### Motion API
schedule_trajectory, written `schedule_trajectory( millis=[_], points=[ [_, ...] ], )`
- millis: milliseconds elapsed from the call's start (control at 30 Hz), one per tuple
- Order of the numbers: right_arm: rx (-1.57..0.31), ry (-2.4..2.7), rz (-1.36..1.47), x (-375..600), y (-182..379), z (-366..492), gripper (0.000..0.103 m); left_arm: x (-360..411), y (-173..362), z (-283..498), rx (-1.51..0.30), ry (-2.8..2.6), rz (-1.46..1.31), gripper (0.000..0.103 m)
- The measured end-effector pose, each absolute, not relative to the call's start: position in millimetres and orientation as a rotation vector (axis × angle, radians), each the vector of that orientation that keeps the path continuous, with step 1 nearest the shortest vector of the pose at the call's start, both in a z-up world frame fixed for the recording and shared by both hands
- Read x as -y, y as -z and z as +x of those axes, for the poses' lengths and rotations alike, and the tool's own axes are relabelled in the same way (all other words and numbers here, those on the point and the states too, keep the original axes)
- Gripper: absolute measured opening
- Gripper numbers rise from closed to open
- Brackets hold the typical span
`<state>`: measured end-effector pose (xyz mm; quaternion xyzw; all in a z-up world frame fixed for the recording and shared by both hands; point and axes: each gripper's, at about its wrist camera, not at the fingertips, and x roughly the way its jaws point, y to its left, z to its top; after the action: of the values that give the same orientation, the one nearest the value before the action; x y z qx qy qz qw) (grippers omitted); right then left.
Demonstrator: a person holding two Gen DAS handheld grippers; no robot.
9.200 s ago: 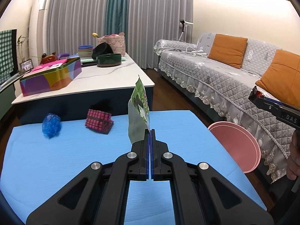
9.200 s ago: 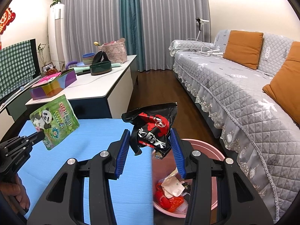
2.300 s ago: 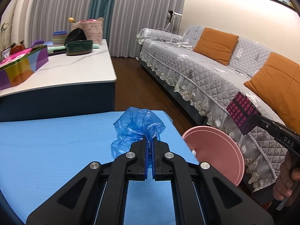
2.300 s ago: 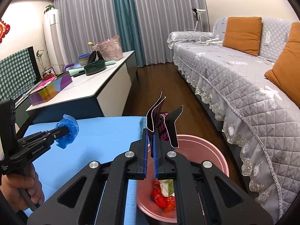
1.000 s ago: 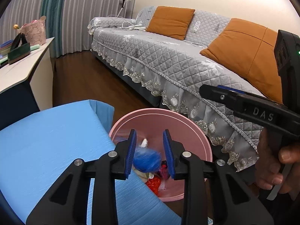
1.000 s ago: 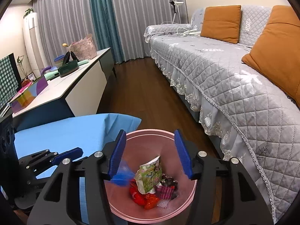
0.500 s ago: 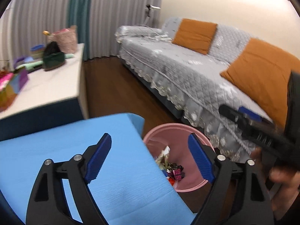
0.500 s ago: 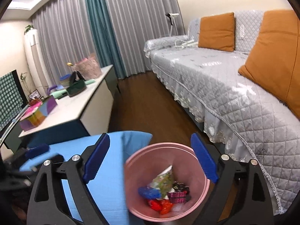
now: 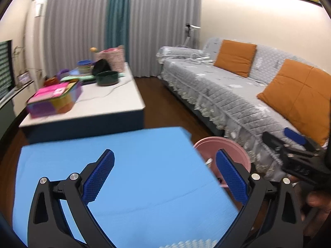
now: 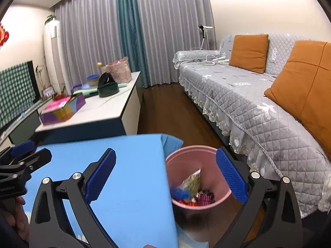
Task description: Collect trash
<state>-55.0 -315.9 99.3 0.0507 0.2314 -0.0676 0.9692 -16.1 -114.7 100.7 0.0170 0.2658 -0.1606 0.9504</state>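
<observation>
1. Pink plastic, the trash bin (image 10: 217, 155) stands on the floor just beside the right edge of the blue table cover (image 9: 134, 165), between it and the grey sofa (image 10: 258, 107).
2. Inside the bin lies the collected trash (image 10: 192, 188): a green-printed snack pouch standing on edge, a blue crumpled piece, a dark patterned wrapper and something red beneath. The left wrist view shows only the bin's rim (image 9: 219, 142).
3. Blue cover, as far as both views show it, carries no litter.
4. Right gripper (image 10: 165, 173) hangs above the bin and the table edge with its jaws spread wide and nothing between them.
5. Left gripper (image 9: 165, 174) hovers over the cover, its jaws likewise wide apart and empty.
6. Judging by this, the dropping step looks finished and the task seems near its end.
7. Next would be a sweep of the cover and the floor around it for any leftover piece; if one turns up, a gripper must go down to it with jaws parted, close on it, and carry it over the bin.
8. White side table (image 9: 111, 101) beyond holds a colourful box and bowls, which do not look like trash.
</observation>
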Motion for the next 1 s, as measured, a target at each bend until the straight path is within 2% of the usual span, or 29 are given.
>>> schedule_trajectory(
  millis=[333, 1000],
  points=[
    [-0.557, 0.170, 0.069, 269, -37, -101, 0.098, 68, -24, -74, -0.624, 0.205, 0.006, 0.095],
    [-0.568, 0.163, 0.002, 244, -19, -103, 0.098, 32, -12, -92, -0.634, 0.083, -0.051, 0.095]
  ],
)
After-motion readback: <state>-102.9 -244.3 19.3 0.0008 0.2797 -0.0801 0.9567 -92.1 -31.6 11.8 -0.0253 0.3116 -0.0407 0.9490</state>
